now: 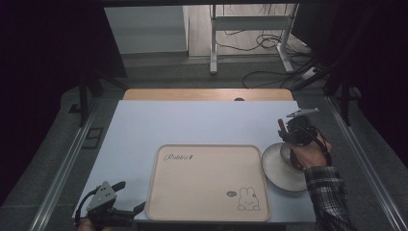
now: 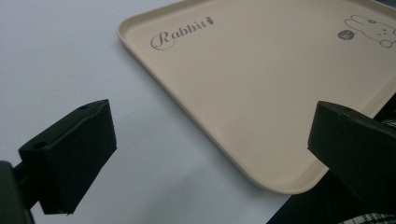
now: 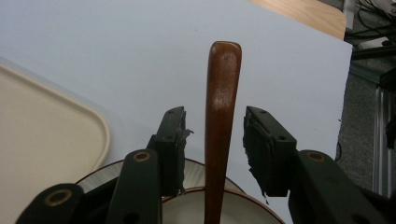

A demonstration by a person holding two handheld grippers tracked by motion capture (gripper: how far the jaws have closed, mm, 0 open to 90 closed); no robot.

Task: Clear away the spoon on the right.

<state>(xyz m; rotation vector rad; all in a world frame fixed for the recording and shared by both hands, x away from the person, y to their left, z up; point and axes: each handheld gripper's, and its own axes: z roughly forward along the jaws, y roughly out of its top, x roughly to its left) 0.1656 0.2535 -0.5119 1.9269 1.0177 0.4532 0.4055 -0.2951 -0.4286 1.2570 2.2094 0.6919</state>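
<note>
Right gripper [image 3: 212, 144] with both black pads [image 3: 175, 140] spread a little, one on each side of a brown wooden handle [image 3: 222, 116]. Small gaps on both sides of that stick, so not pinching it yet. Handle standing between the pads, its round top poking up past them, its lower end going down into a bowl [image 3: 219, 205] with a brown rim. Bowl sitting on a pale plate [image 3: 100, 175] just under the pads. Seen from the high view, the same plate [image 1: 276, 168] beside the right edge of the tray [image 1: 207, 180], close to it, with the right gripper [image 1: 293, 137] and a hand [image 1: 310, 154] over it. Checked sleeve [image 1: 327, 192] behind the hand.

Left gripper [image 1: 122, 197] down at the near left corner of the white mat [image 1: 192, 120], pads [image 2: 74, 154] spread wide with nothing between them but mat and a tray corner [image 2: 285, 186].

Lots of bare white mat above and to the left of the tray. Only a thin strip of mat to the right of the plate before the mat's edge. Strip of wooden table [image 1: 207, 94] past the far edge of the mat.

Tray flat and bare, with a low rounded rim. "Rabbit" [image 2: 182, 32] written in curly letters with a tiny carrot near one corner. Small drawn bunny [image 1: 248, 198] with a little speech bubble near the other corner; words in the bubble too small to read.
</note>
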